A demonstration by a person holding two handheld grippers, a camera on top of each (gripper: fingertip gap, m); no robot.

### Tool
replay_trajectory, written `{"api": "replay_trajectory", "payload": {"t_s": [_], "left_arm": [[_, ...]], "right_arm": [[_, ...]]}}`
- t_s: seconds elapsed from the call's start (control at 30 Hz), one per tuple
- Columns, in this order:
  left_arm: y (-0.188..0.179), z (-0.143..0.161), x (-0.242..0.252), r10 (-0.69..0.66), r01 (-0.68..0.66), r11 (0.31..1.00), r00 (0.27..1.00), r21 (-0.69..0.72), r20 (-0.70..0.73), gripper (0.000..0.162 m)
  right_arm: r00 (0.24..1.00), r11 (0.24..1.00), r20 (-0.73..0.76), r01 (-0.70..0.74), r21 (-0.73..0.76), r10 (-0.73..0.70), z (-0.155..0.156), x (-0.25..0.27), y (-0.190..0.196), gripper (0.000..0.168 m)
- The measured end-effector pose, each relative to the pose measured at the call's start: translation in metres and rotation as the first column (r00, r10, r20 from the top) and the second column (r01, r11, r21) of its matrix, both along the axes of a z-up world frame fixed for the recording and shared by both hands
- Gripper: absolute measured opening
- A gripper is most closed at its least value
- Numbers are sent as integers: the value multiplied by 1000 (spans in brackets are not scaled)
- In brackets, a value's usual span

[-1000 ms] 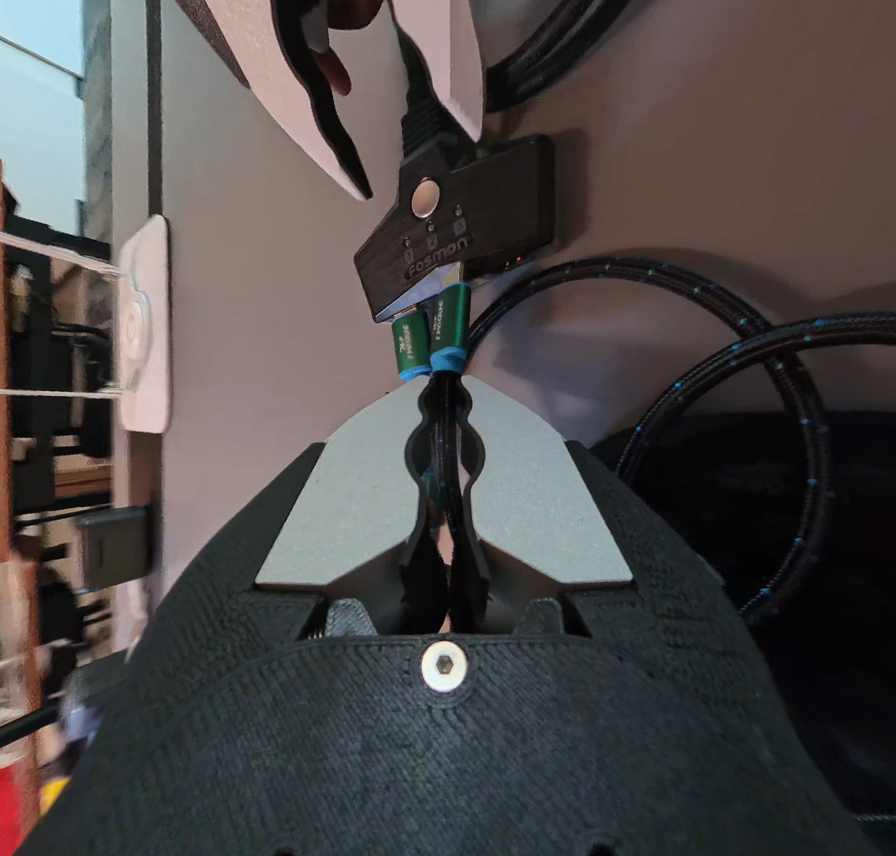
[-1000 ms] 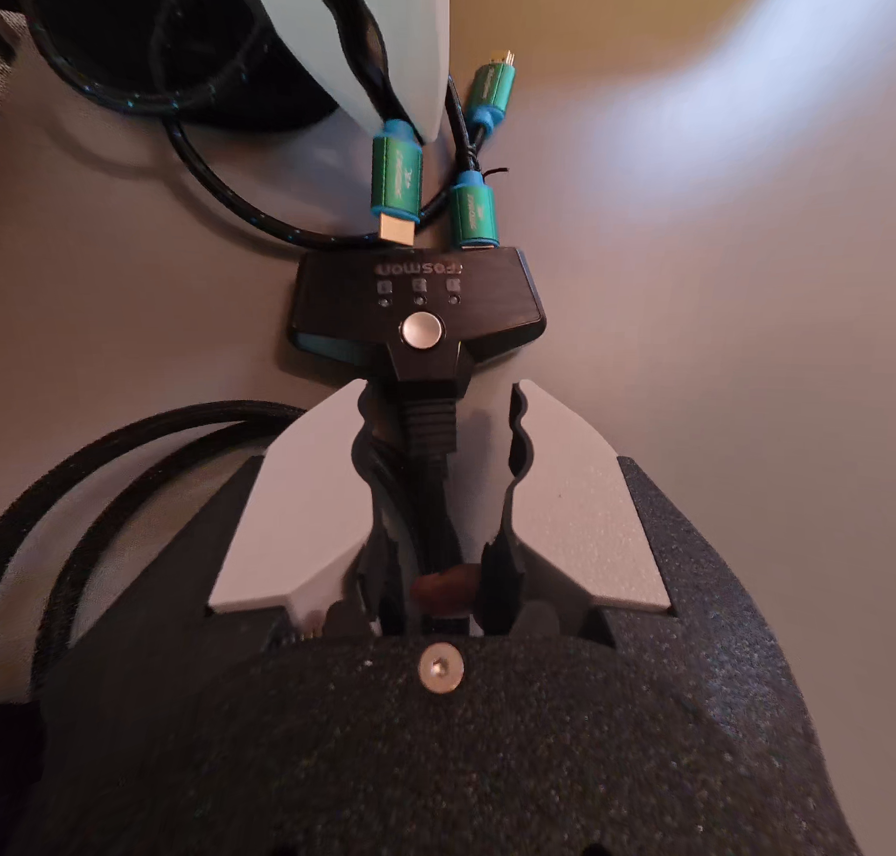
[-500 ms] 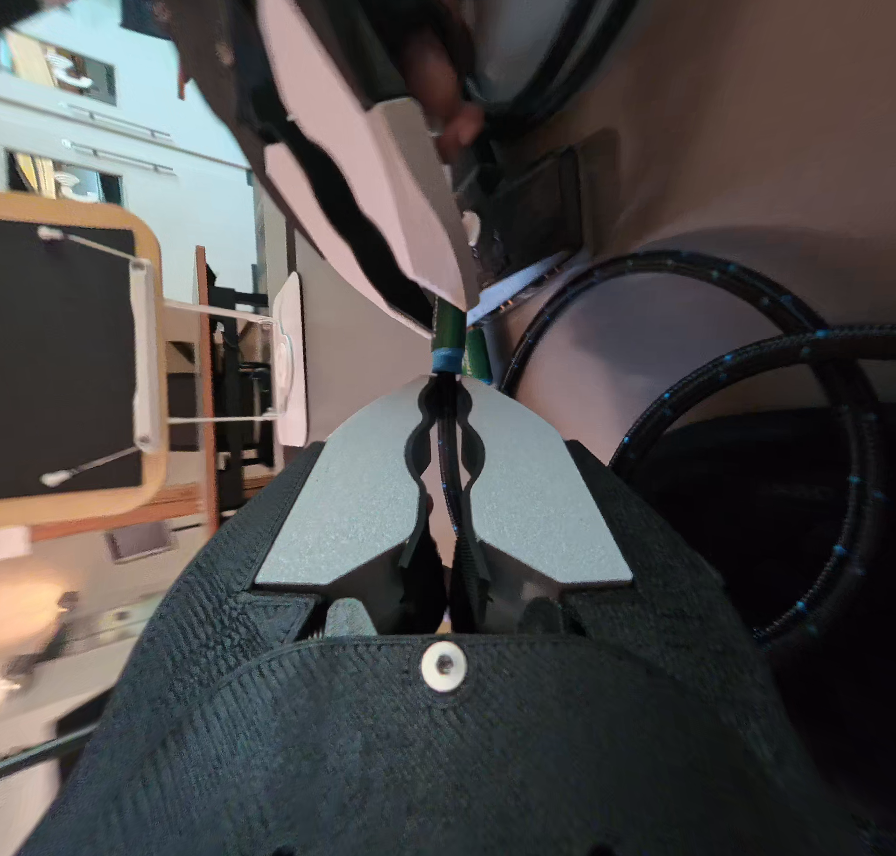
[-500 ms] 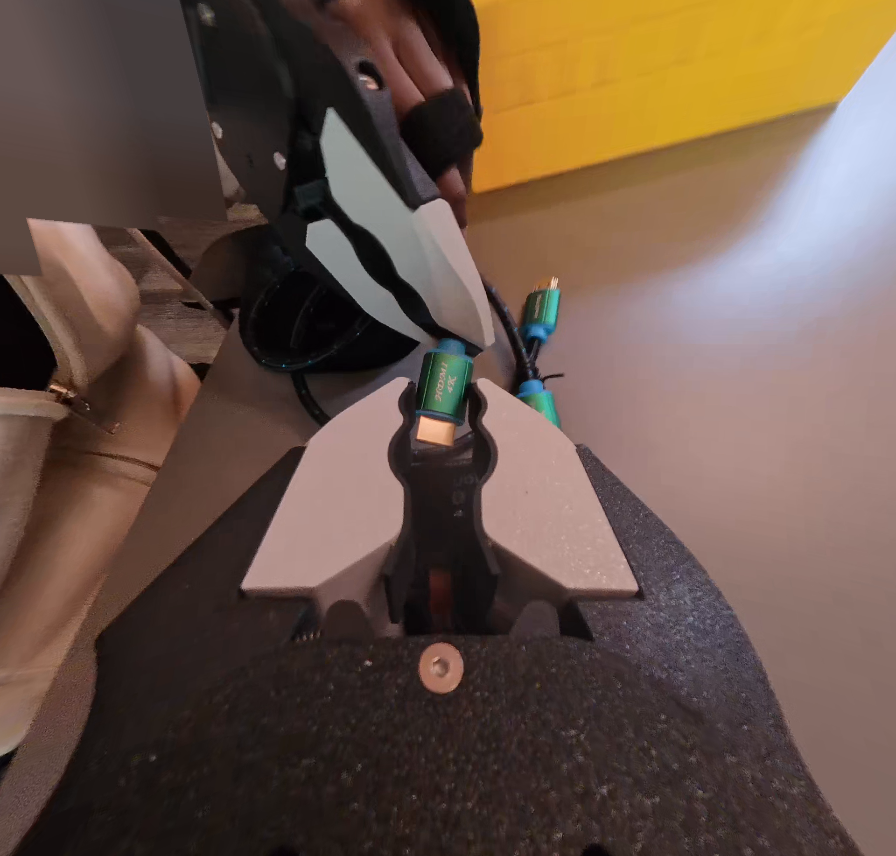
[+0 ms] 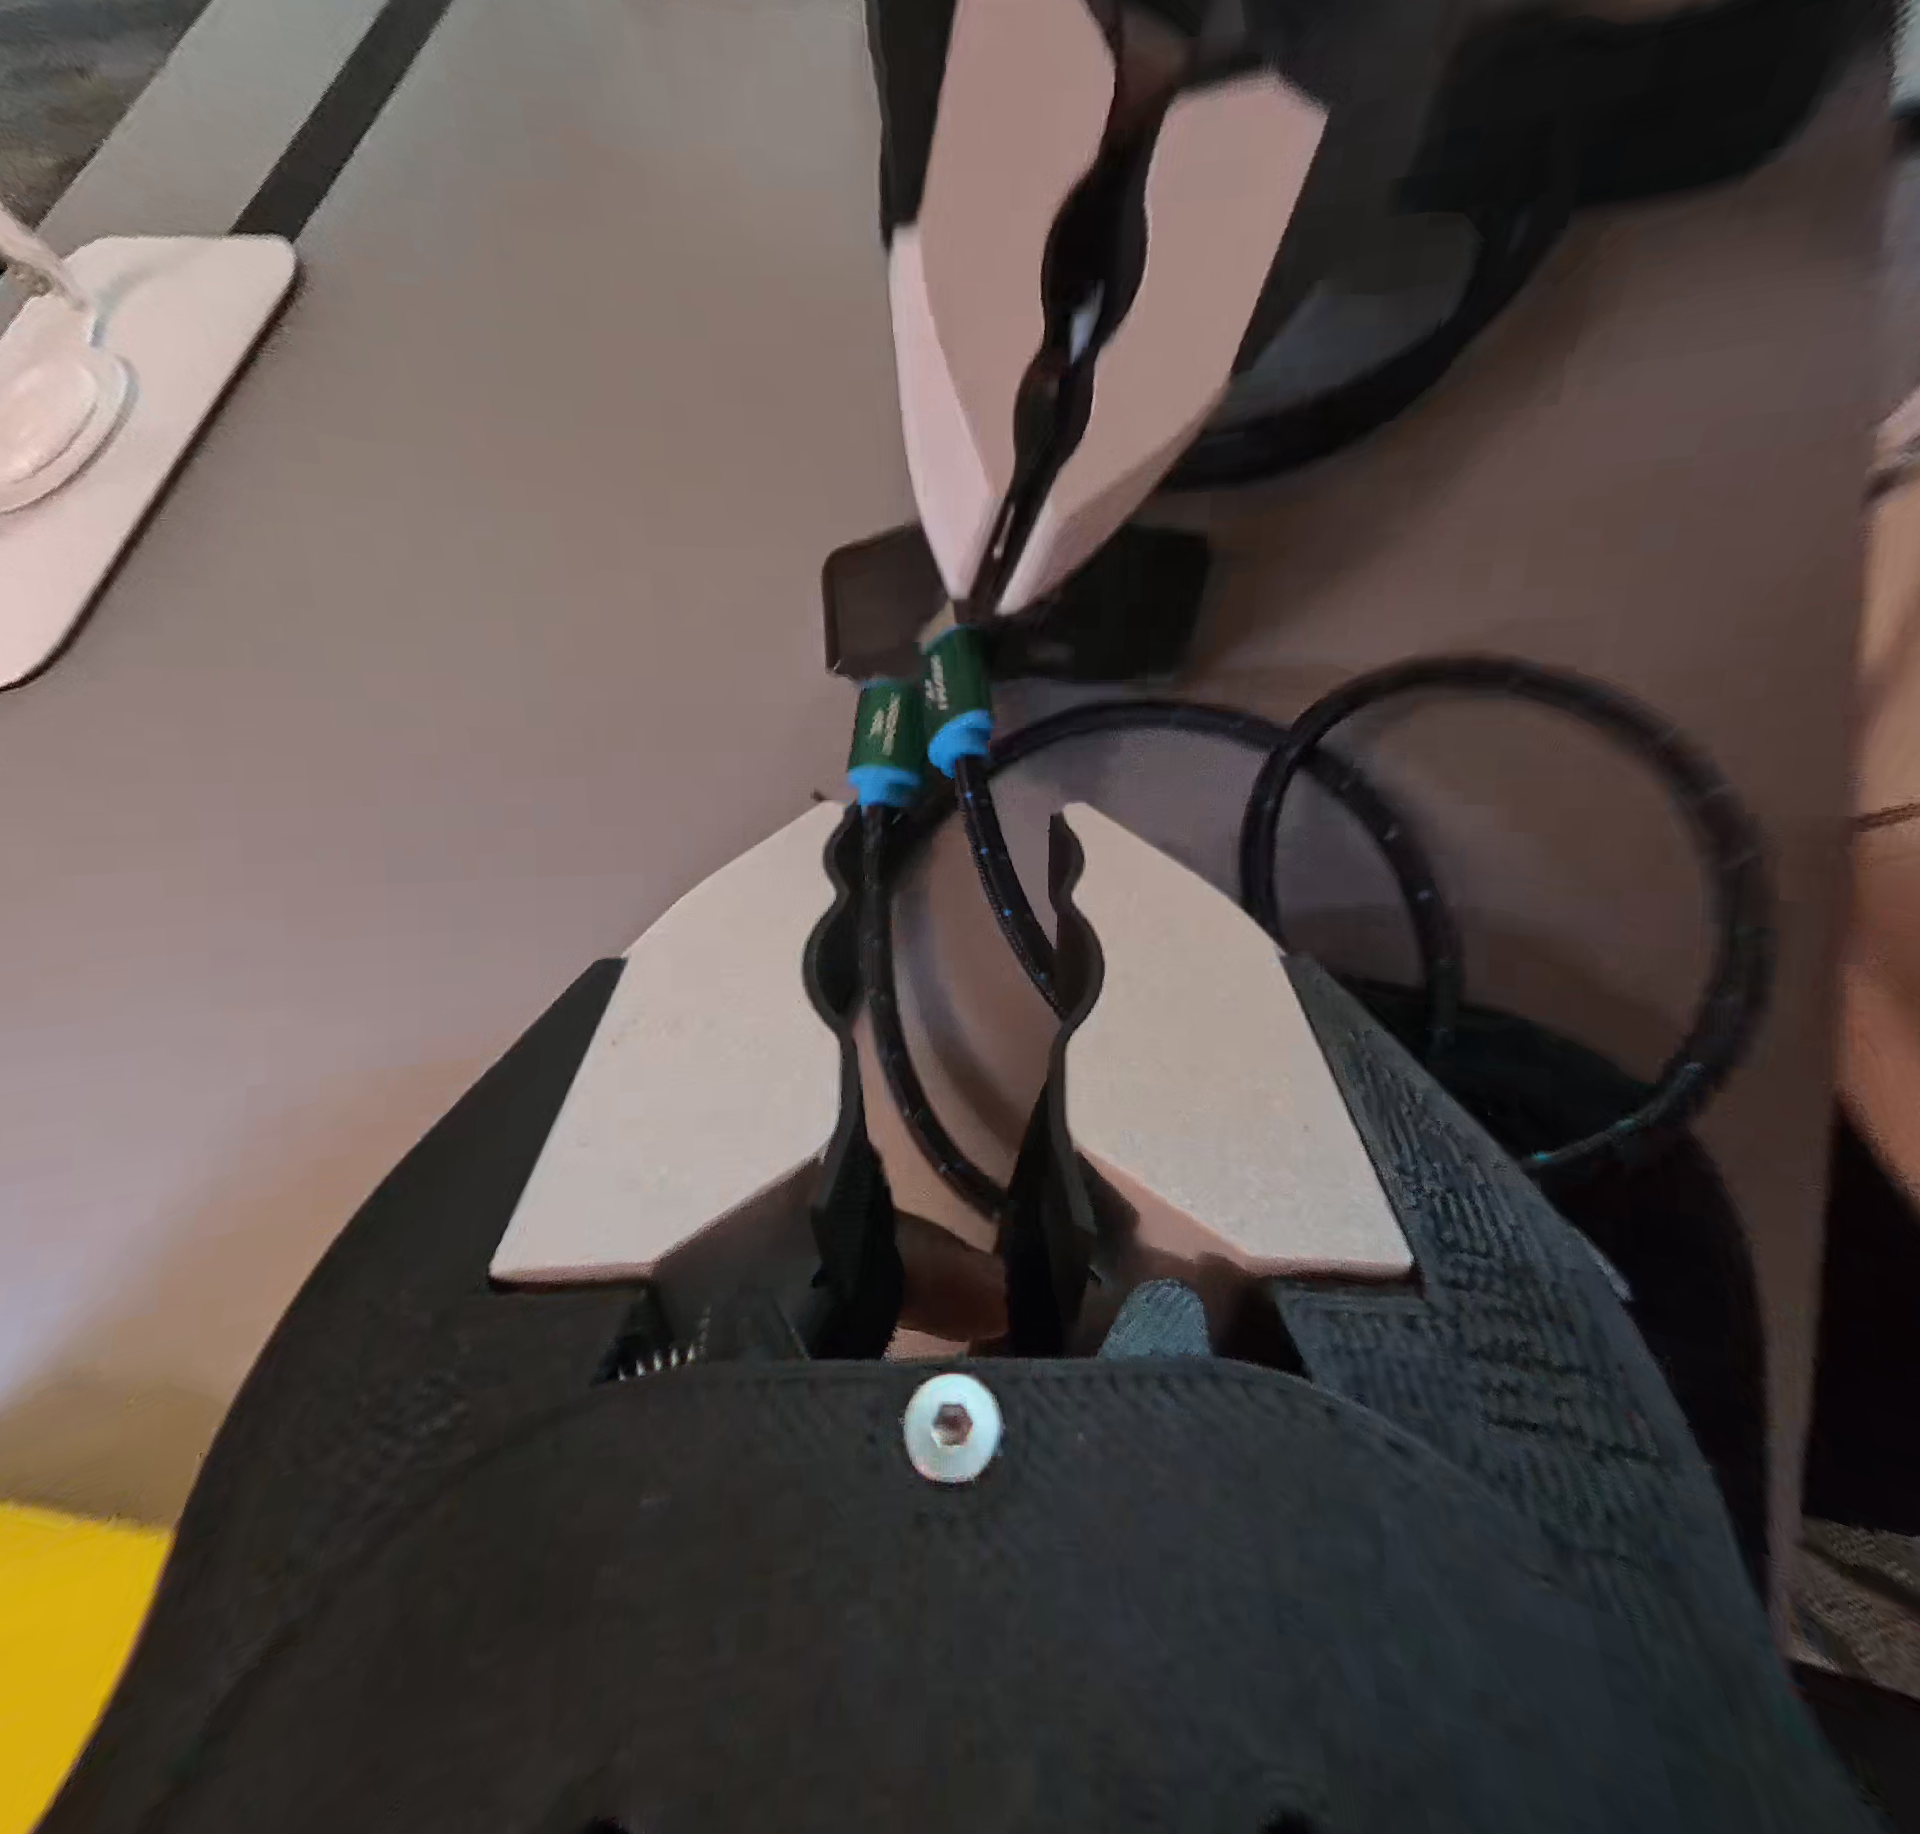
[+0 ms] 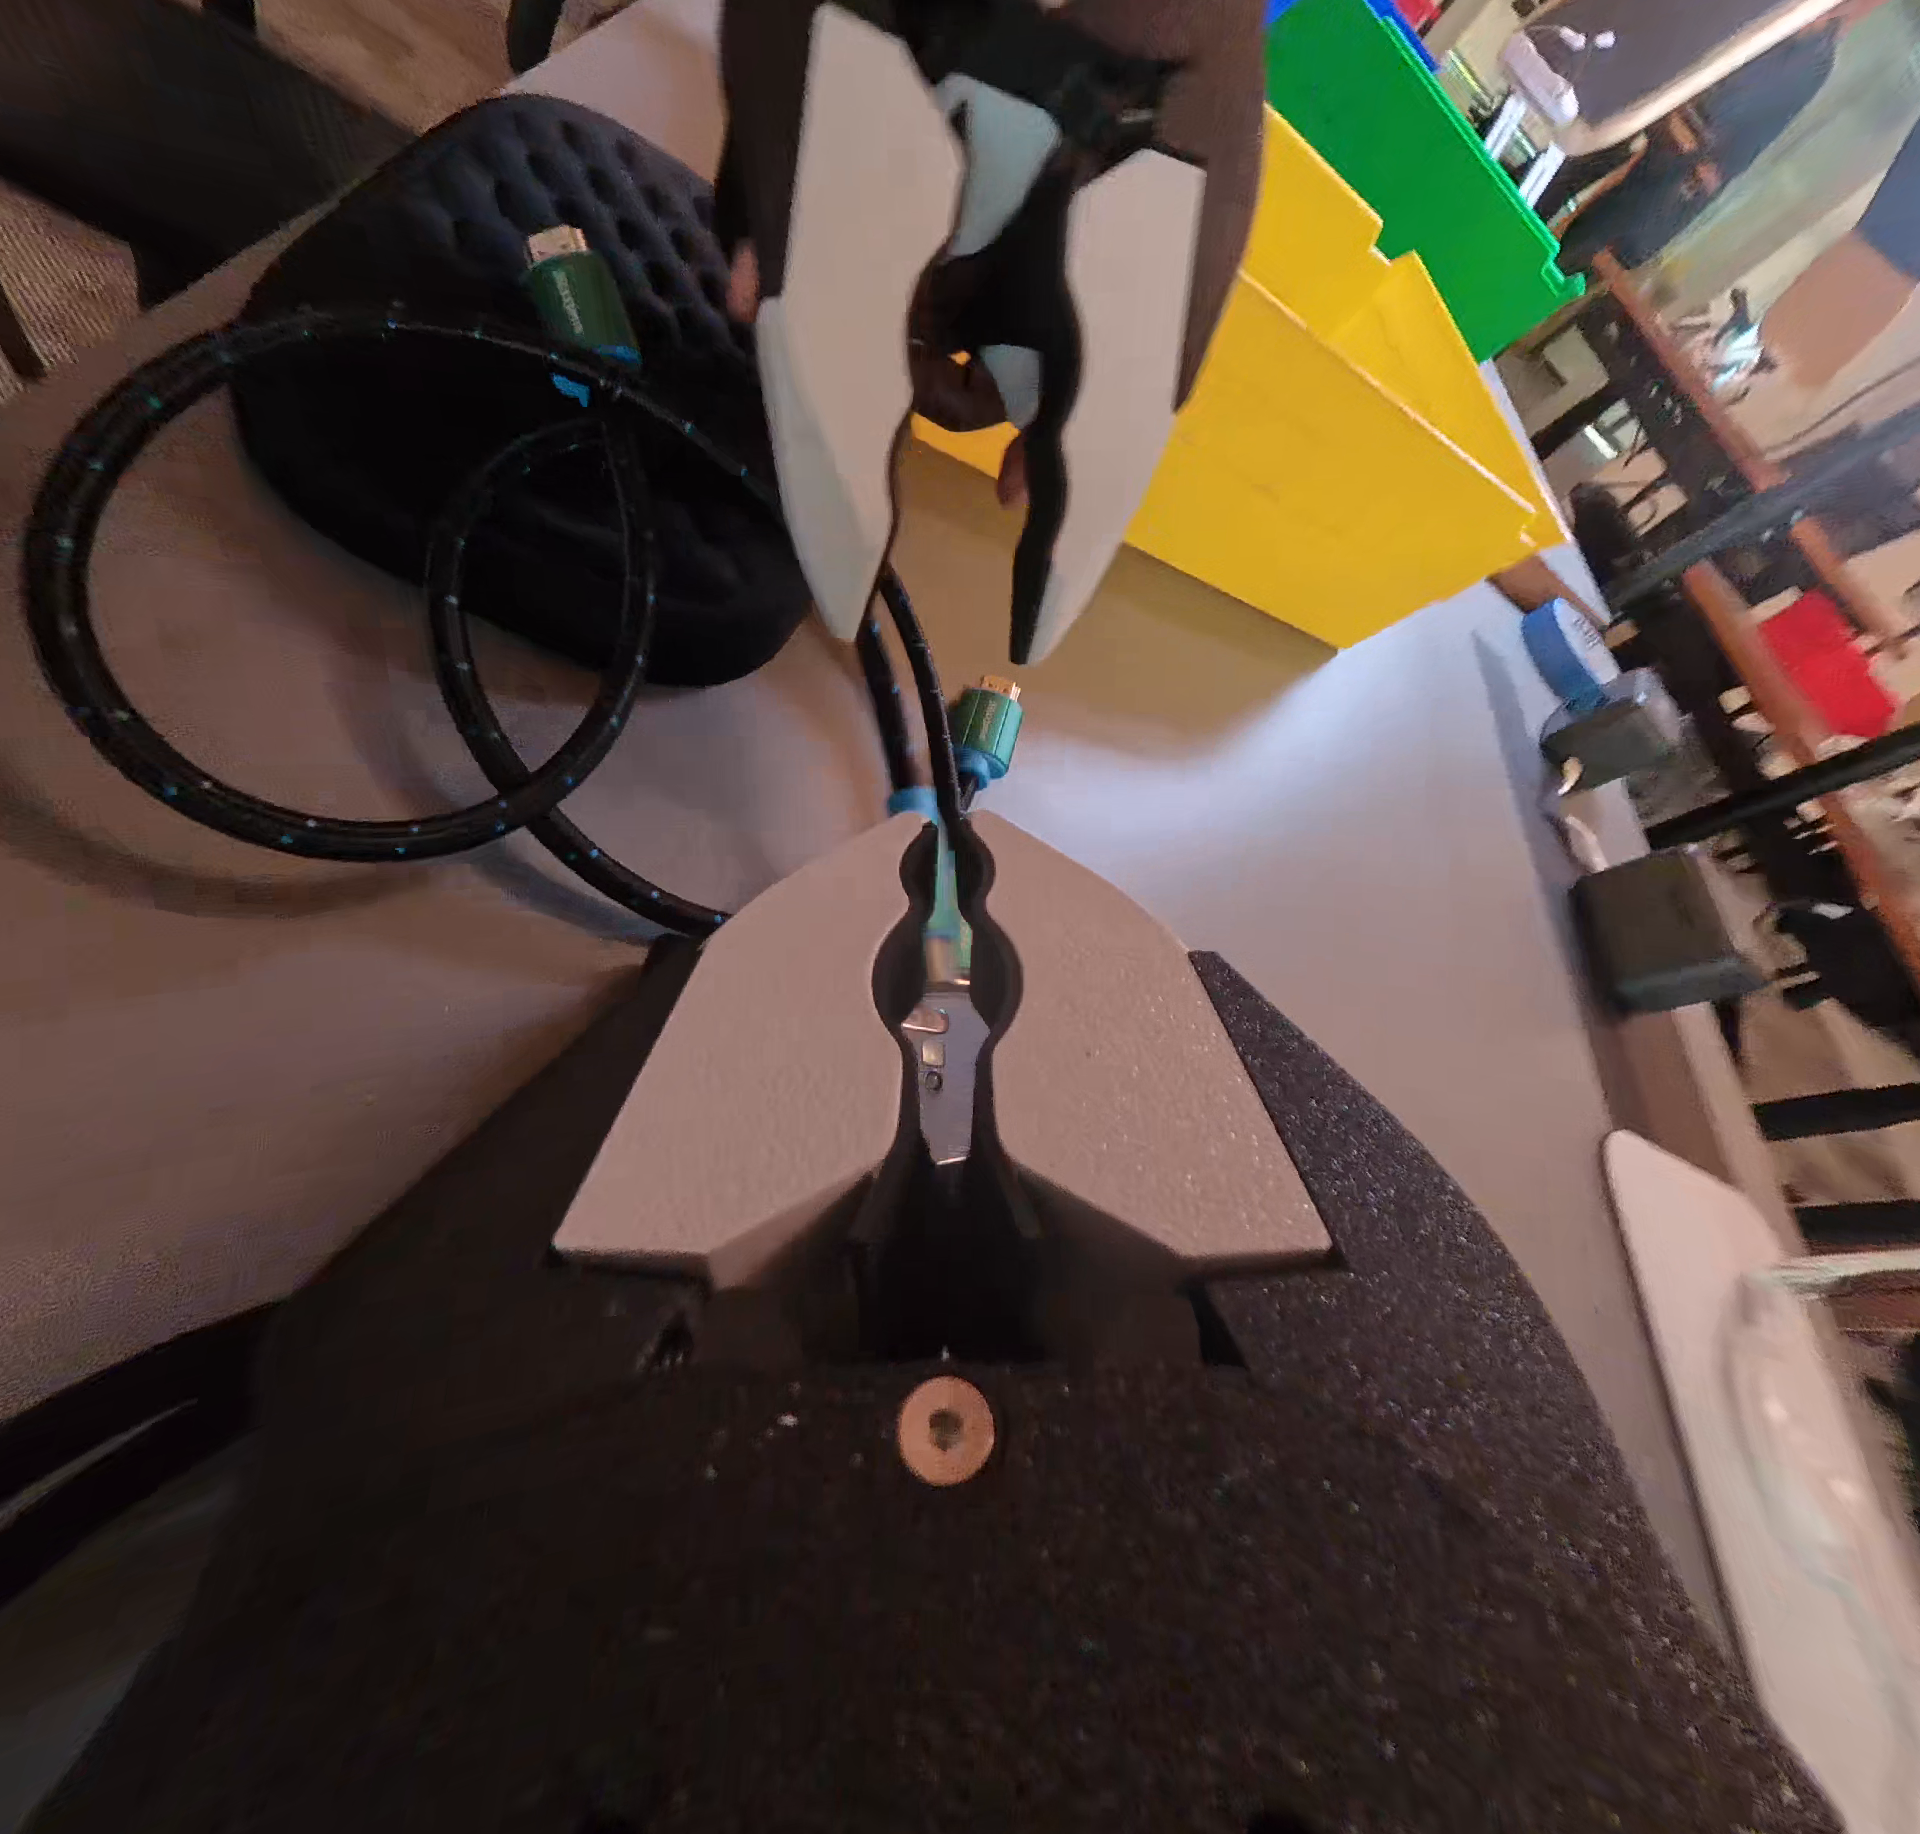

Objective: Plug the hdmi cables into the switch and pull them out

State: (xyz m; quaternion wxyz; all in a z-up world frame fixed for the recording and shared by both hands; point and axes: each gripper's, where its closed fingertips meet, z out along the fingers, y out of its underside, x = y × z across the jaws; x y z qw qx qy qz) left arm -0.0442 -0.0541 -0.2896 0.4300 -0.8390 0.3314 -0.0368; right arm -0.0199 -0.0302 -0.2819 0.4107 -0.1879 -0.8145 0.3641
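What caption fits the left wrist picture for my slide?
Open left gripper straddles braided cables behind two green plugs at the black switch.

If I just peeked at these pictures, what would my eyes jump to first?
Probably the two shiny green HDMI plugs with blue collars, side by side at the black switch box, where the right gripper is pinched shut over it and the left gripper has its pale fingers open around their cables. Then the big bright yellow plastic bin behind and the looping black braided cables on the table.
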Motion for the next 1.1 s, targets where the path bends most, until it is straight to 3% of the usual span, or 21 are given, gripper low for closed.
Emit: {"api": "replay_trajectory", "payload": {"t_s": [0.07,0.23,0.3,0.37,0.47,0.57,0.6,0.67,0.73,0.83,0.9,1.0,1.1], "left_arm": [[-1,-1,-7,45,-45,999,997,12,-58,35],[-17,-3,-16,156,-157,987,988,-27,-19,34],[-29,8,-12,143,-143,989,990,28,-4,33],[-52,8,-3,90,-90,996,996,-8,12,34],[-83,-7,-3,91,-93,989,996,-118,-23,39],[-91,-21,3,124,-132,980,991,-149,-59,41],[-91,-29,3,132,-148,976,985,-159,-107,40],[-92,-32,7,103,-129,984,973,-119,-206,31],[-94,-30,3,119,-151,985,946,-85,-301,23],[-98,-10,-12,170,-153,985,875,75,-454,22],[-100,10,-11,195,-143,978,891,153,-411,21],[-120,10,-15,108,-59,991,873,116,-475,18],[-143,8,-34,121,-117,993,904,35,-411,17]], "right_arm": [[1000,998,10,5,-62,-4,4,1,3,1],[999,995,18,31,-96,-29,6,0,7,4],[998,987,65,5,-162,5,7,3,0,14],[989,978,140,-21,-207,50,2,6,-9,28],[977,995,208,-25,-94,45,-12,-3,-14,41],[960,999,275,-46,0,44,-24,-18,-23,40],[949,998,312,-52,30,40,-31,-23,-26,37],[944,989,328,-37,143,-12,-43,-33,-24,11],[960,973,277,-33,230,-32,-41,-37,-22,7],[971,971,200,86,224,-132,-21,-39,0,7],[959,961,175,184,206,-221,-14,-40,29,7],[911,903,132,352,247,-392,-13,-40,90,8],[899,902,128,395,174,-419,-1,-38,114,9]]}}
